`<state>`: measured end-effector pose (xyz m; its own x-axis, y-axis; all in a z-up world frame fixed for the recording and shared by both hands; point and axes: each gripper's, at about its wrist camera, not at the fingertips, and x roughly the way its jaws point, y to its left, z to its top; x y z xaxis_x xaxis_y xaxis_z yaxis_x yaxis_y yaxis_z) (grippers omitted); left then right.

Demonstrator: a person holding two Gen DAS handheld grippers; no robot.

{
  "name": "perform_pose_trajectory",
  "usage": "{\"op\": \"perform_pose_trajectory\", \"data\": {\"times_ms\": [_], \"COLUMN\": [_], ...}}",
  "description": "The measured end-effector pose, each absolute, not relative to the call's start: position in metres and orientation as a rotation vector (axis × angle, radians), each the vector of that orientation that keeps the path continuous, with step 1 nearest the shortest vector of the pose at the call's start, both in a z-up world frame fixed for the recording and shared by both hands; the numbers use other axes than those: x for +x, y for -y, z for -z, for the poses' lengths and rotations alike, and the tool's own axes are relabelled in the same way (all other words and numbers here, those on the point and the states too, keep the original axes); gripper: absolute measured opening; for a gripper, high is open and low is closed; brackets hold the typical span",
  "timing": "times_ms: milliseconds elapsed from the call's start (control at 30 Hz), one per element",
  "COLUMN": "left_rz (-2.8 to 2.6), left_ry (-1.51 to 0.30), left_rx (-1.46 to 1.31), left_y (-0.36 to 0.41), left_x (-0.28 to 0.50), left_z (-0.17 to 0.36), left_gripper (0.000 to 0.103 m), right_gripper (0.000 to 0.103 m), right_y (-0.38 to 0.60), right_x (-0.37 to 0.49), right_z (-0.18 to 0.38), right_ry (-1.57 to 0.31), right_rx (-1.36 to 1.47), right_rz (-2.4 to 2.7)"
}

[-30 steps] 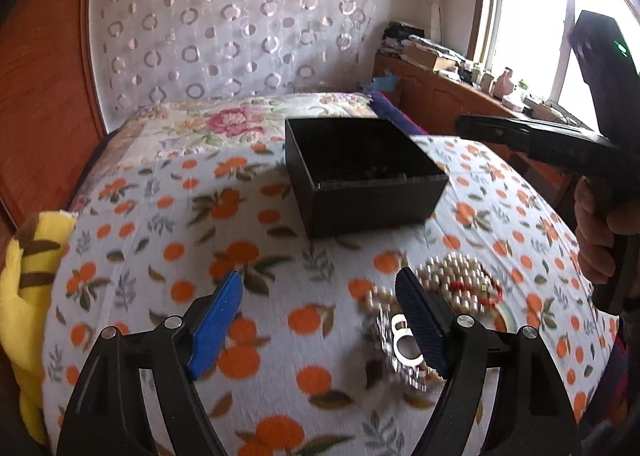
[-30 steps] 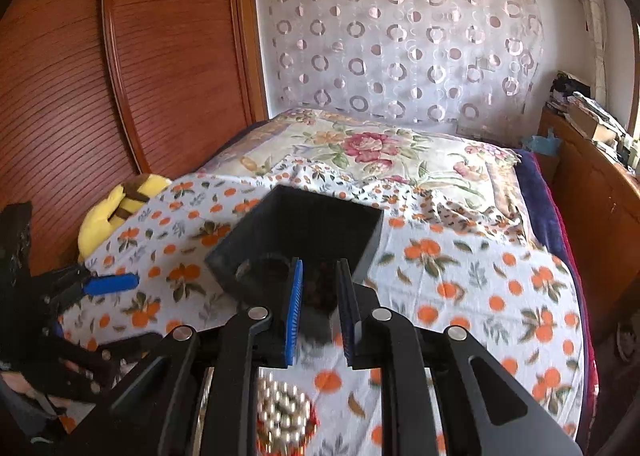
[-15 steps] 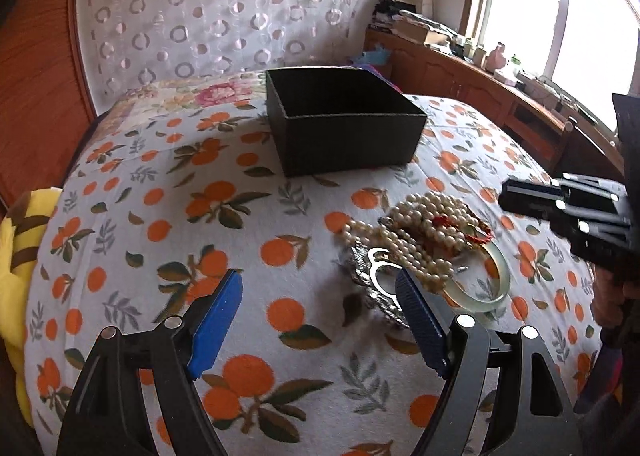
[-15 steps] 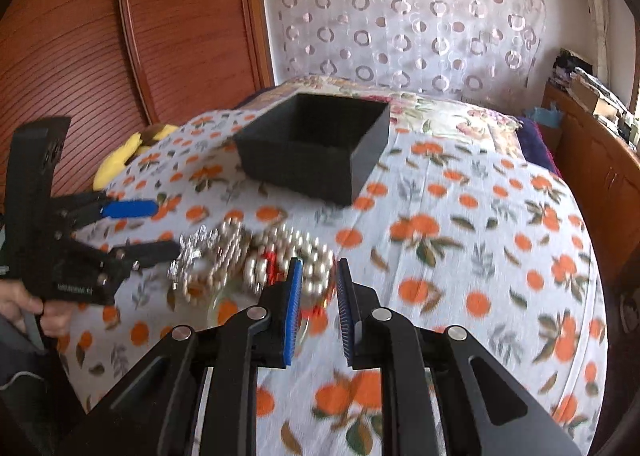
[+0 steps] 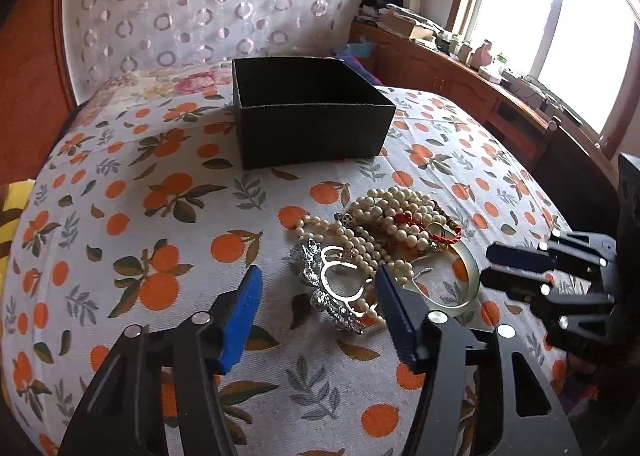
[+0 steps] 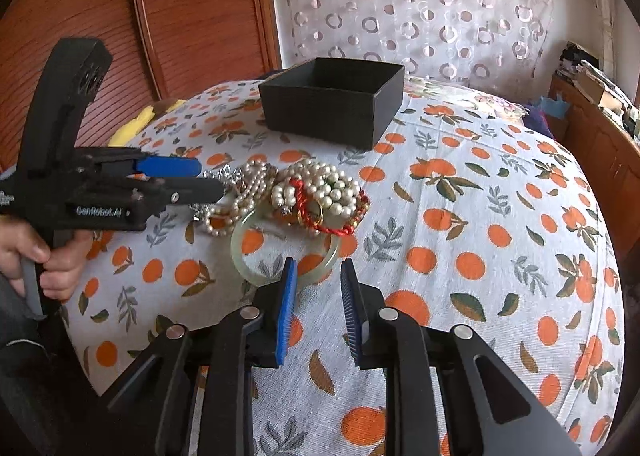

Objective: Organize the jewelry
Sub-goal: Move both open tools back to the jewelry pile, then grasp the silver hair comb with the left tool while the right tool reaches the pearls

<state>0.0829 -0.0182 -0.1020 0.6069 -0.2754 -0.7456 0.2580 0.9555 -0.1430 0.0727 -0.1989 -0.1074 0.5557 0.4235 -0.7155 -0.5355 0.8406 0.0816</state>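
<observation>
Jewelry pile (image 5: pixel 384 240) sits on the bed (image 5: pixel 160 215) (orange-print cover), in front of the black box (image 5: pixel 308 111) and apart from it; the part of the box interior in view looks dark, contents can't be told.

Pile contents: pearl strands (image 6: pixel 320 183) tangled on top; red cord (image 6: pixel 340 228) looped through them; pale green bangle (image 6: pixel 288 252) lying flat at the near edge from the right wrist view, partly under the pearls; silver ornate piece (image 5: pixel 332 288) at the left-gripper side, touching the pearls.

Left hand-held gripper (image 5: pixel 316 304): blue pads spread wide, nothing between them; tips low over the bed just short of the silver piece, right pad close beside the pearls; can't tell if it touches. In the right wrist view it comes in from the left side, fingers (image 6: pixel 172 165) pointing at the pile's silver end, the person's hand (image 6: pixel 48 256) on the trigger grip.

Right hand-held gripper (image 6: pixel 318 288): pads slightly apart, a narrow gap, holding nothing; tips just short of the green bangle's near rim, not touching as far as I can see. In the left wrist view it enters from the right, tips near the bangle.

Yellow plush (image 6: pixel 132 127) at the far left edge of the bed; wooden wardrobe (image 6: pixel 160 15) and patterned curtain (image 6: pixel 420 7) behind.
</observation>
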Motion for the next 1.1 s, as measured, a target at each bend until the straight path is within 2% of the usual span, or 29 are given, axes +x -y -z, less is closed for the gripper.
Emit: {"op": "perform_pose_trajectory", "data": {"times_ms": [33, 100, 233, 267, 300, 333, 1100], "left_rz": [0.310, 0.325, 0.315, 0.311, 0.306, 0.305, 0.157], "left_ry": [-0.871, -0.891, -0.893, -0.892, -0.891, -0.893, -0.681], "left_rx": [-0.029, -0.054, -0.095, -0.099, -0.099, -0.106, -0.002], "left_y": [0.018, 0.018, 0.014, 0.013, 0.012, 0.011, -0.008], "left_x": [0.084, 0.088, 0.092, 0.092, 0.092, 0.092, 0.056], "left_z": [0.103, 0.107, 0.107, 0.108, 0.108, 0.109, 0.057], "left_gripper": [0.054, 0.044, 0.035, 0.032, 0.022, 0.017, 0.008], "right_gripper": [0.025, 0.025, 0.025, 0.025, 0.025, 0.025, 0.025], "right_y": [0.199, 0.200, 0.198, 0.198, 0.198, 0.198, 0.199], "right_x": [0.072, 0.071, 0.069, 0.068, 0.068, 0.068, 0.070], "right_z": [0.107, 0.106, 0.108, 0.107, 0.108, 0.108, 0.108], "right_ry": [-0.793, -0.784, -0.779, -0.775, -0.773, -0.775, -0.783], "right_rx": [-0.155, -0.152, -0.157, -0.159, -0.159, -0.156, -0.143], "right_rz": [-0.570, -0.569, -0.577, -0.577, -0.578, -0.582, -0.576]}}
